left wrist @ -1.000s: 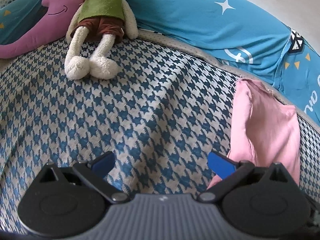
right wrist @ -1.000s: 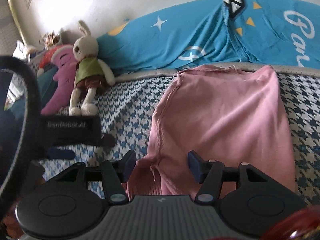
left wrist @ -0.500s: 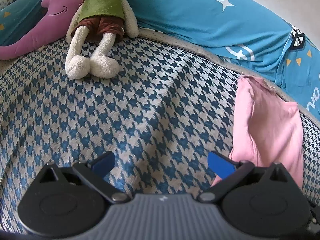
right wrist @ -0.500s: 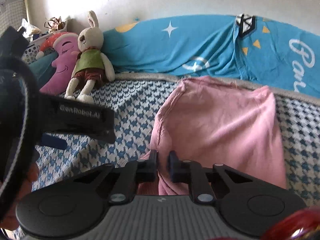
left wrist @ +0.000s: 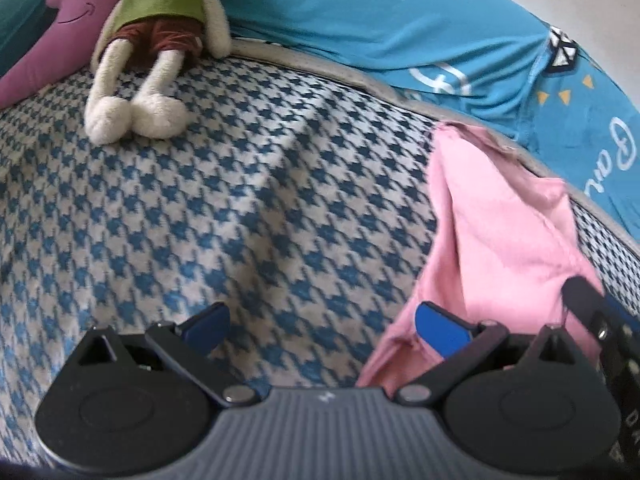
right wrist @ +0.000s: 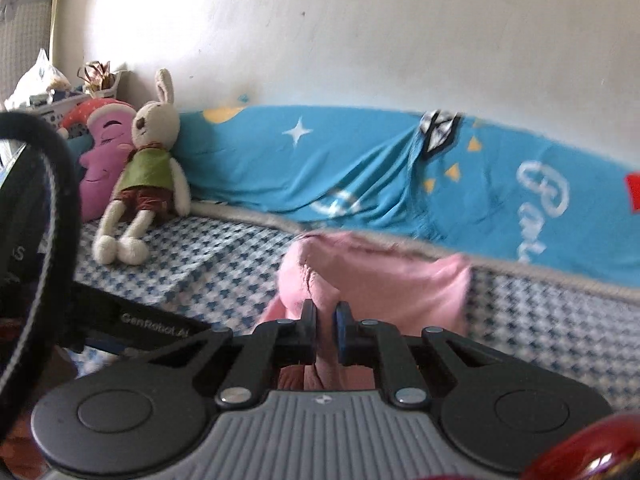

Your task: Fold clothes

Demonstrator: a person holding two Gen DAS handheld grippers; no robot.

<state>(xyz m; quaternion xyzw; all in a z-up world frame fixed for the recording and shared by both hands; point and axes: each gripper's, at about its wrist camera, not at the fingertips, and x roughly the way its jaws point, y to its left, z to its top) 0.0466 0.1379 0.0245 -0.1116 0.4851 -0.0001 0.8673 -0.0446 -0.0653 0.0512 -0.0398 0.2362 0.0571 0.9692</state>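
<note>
The right gripper (right wrist: 326, 330) is closed on the soft pink cotton garment (right wrist: 384, 284); the left gripper (left wrist: 322, 330) stands wide open above the blue-white houndstooth bedcover (left wrist: 224, 200).

Both wrist views low over bed (left wrist: 248, 208)

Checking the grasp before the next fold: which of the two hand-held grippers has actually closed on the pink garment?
The right hand-held gripper: its jaws pinch the pink garment. The left hand-held gripper is spread open, clamping nothing.
</note>
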